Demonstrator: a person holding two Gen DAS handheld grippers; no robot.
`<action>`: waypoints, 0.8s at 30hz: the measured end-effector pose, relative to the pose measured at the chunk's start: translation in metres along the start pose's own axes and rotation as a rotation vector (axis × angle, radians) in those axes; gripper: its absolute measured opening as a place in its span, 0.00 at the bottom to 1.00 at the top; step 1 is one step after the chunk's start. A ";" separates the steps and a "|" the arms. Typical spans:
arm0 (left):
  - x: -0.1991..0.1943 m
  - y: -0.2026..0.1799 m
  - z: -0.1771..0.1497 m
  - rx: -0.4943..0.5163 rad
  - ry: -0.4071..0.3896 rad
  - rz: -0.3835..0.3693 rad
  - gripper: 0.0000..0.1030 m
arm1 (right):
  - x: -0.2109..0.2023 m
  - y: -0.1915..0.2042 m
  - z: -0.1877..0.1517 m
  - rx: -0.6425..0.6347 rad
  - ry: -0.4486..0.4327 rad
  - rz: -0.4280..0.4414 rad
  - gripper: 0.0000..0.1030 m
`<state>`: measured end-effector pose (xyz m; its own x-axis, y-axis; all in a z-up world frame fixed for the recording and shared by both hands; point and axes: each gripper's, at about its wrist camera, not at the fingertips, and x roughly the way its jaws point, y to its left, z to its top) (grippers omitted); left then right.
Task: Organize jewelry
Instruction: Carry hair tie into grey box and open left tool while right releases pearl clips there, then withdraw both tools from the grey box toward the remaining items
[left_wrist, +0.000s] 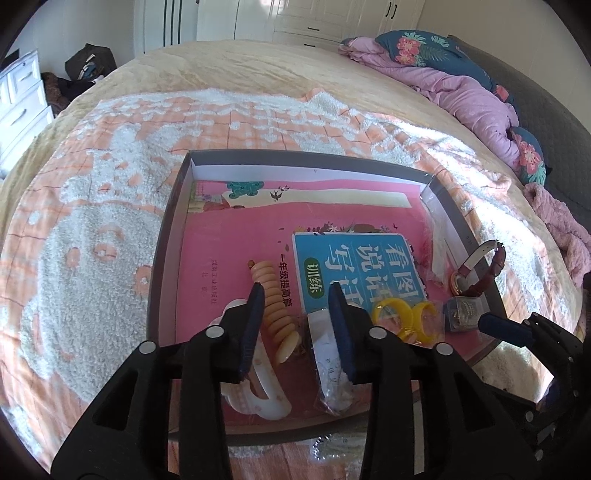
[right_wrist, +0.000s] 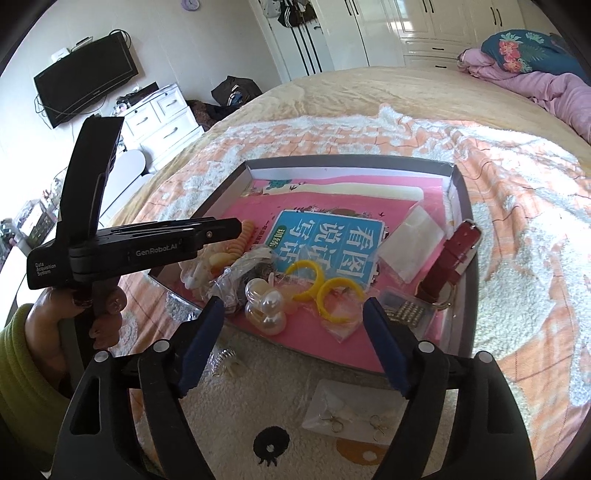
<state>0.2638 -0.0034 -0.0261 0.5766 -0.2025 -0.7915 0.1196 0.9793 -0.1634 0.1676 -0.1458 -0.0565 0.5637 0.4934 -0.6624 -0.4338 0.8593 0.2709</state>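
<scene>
A grey-rimmed tray (left_wrist: 173, 221) lined with a pink book lies on the bed. My left gripper (left_wrist: 295, 291) hovers over its near part, slightly open, with nothing pinched. An orange spiral hair tie (left_wrist: 275, 306) lies beside its left finger and a white packet (left_wrist: 328, 358) under its right one. My right gripper (right_wrist: 293, 304) stands wide open and empty above the tray's near rim (right_wrist: 463, 206). Just beyond it lie yellow rings (right_wrist: 336, 295) and a pearl clip (right_wrist: 266, 306). A red watch strap (right_wrist: 452, 254) and a small bead box (right_wrist: 404, 308) sit at the tray's right.
An earring packet (right_wrist: 351, 413) and a small metal spring (right_wrist: 225, 358) lie on the blanket outside the tray. A white claw clip (left_wrist: 258, 387) rests at the tray's near edge. A hand in a green sleeve (right_wrist: 55, 325) holds the left gripper. A pink quilt (left_wrist: 461, 92) is bunched at the far right.
</scene>
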 end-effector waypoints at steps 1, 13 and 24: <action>-0.002 0.000 0.000 0.000 -0.004 0.000 0.30 | -0.002 0.000 0.000 0.000 -0.004 0.000 0.77; -0.028 0.001 -0.004 -0.028 -0.041 0.005 0.70 | -0.024 0.007 -0.001 -0.007 -0.049 0.005 0.85; -0.062 0.010 -0.012 -0.079 -0.096 0.022 0.91 | -0.046 0.018 -0.003 -0.035 -0.097 -0.001 0.85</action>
<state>0.2194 0.0190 0.0140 0.6535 -0.1764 -0.7361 0.0446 0.9797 -0.1952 0.1317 -0.1530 -0.0231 0.6288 0.5044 -0.5918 -0.4562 0.8556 0.2445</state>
